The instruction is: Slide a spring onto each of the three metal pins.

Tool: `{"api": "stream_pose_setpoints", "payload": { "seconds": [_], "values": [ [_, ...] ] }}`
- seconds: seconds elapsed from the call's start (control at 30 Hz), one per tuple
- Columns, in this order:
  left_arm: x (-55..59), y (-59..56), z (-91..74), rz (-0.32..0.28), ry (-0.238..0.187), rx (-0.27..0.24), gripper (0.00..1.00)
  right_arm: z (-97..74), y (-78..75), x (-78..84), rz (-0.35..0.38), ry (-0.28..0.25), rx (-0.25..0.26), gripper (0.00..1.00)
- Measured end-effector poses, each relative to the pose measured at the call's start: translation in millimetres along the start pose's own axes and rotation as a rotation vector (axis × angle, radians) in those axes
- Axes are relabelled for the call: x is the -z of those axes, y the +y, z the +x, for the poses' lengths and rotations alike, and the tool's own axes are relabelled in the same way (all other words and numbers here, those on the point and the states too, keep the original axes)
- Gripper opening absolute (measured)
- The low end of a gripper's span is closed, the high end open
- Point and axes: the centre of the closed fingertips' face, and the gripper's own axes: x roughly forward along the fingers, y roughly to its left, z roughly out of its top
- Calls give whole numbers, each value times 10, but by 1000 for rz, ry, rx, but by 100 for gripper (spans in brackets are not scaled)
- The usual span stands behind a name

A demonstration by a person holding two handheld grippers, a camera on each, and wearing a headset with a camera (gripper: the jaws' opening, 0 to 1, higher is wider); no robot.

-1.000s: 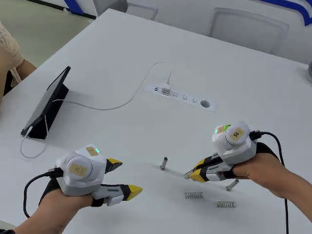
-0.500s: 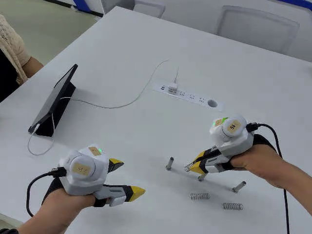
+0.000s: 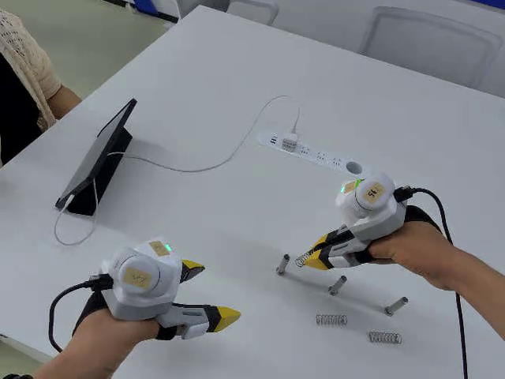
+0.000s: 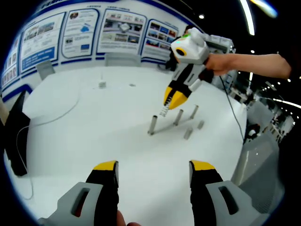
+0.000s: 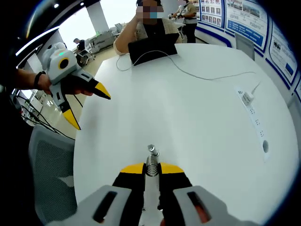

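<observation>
Right gripper has carried its spring further left over the table, so the gap to the left pin is nearly gone. The head camera shifted too, which accounts for some of the change. Middle pin, covered by the gripper a second ago, now stands clear of it, and the far pin is off to the right. Right fingers are clamped on the spring, whose free end pokes out past the tips. In the right gripper view the pin's top sits just beyond that end, nearly in line. Step in hand looks like threading the first spring, since no pin wears one yet. Next move probably needs the coil's open end centred on the pin top, then a push along its axis without knocking the pin over. Two spare springs lie on the table near the other pins. Left gripper hovers well apart, fingers spread wide, holding nothing.
</observation>
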Motion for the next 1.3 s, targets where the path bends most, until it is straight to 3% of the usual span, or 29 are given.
{"api": "stream_pose_setpoints", "payload": {
  "seconds": [0.3,0.9,1.3],
  "values": [
    [16,5,-20,-3,3,-1,63,44,-7,-128,-19,-7,-7,12],
    [20,8,-30,-18,0,-2,63,164,25,-141,-57,35,-20,12],
    [46,28,-60,-29,-1,-5,63,216,25,-225,-79,36,-17,12]
  ]
}}
